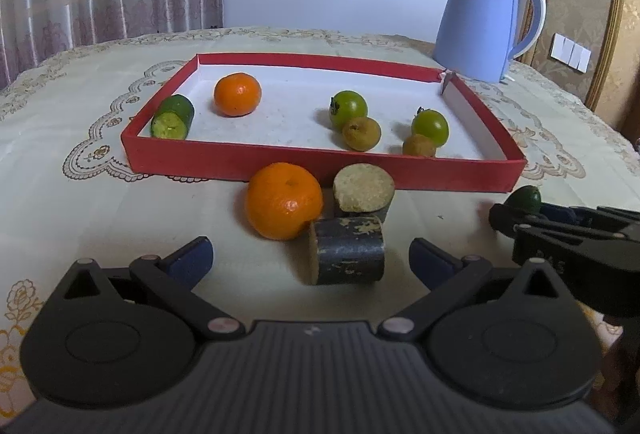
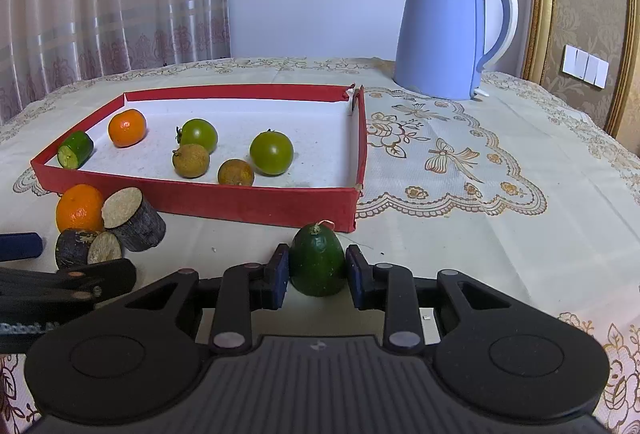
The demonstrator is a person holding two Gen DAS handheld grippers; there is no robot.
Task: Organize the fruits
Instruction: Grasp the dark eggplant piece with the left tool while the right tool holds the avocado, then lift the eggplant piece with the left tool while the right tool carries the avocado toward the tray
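Right wrist view: right gripper [image 2: 317,272] pinches a green fruit [image 2: 318,261] at its widest sides; it looks light, firm, smooth, likely slippery. Left gripper [image 1: 310,260] gapes empty.

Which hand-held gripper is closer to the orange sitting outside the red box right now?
Left. The left hand-held gripper is open just in front of the orange, with a dark cut piece between. The right hand-held gripper sits off to the side, shut on a dark green fruit.

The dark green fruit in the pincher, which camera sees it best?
The right wrist view: the dark green fruit sits whole between the right gripper's pads. The left wrist view shows only its top behind that gripper.
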